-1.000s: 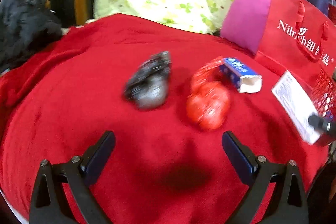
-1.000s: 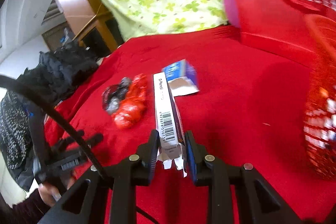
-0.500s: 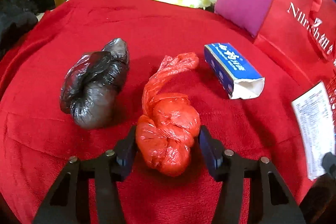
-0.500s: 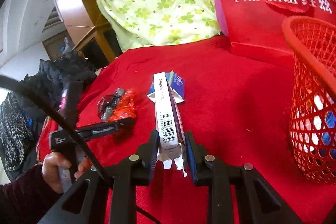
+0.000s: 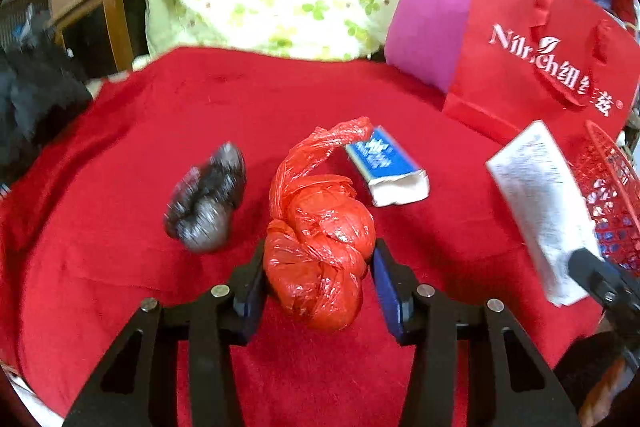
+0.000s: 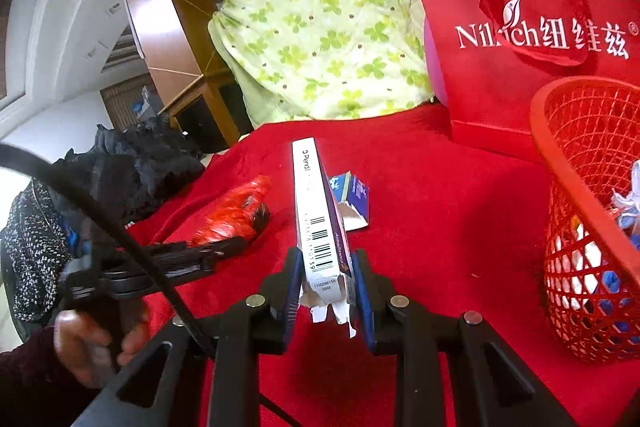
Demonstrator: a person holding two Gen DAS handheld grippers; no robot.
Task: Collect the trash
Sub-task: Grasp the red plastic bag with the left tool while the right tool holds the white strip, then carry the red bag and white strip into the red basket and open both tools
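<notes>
The left hand-held gripper (image 5: 319, 269) has its jaws closing on a knotted red plastic bag (image 5: 320, 247), both blue pads pressed against the bag's sides, so the bag is gripped between them with its twisted tail standing up toward the far side. The bag sits just above the red blanket (image 5: 260, 99). Left of the red plastic bag lies a crumpled black plastic bag (image 5: 206, 205), near it but apart. Just beyond the red plastic bag, to its right, lies a blue and white carton (image 5: 386, 167) with its open end toward the camera.

The right hand-held gripper (image 6: 327, 291) is closed tight on a long white box with a barcode (image 6: 320, 223), pinched at its torn lower end and pointing up and away. From the left wrist view the same white box (image 5: 538, 203) shows at the right, well apart from the red plastic bag, beside a red mesh basket (image 6: 560, 155) that already holds scraps. Behind the basket stands a red paper gift bag (image 6: 520, 75) with white lettering, and farther back a green clover-print quilt (image 6: 332, 27) and a magenta pillow (image 5: 432, 23). A hand (image 6: 86, 341) in a dark sleeve holds the left tool's handle
</notes>
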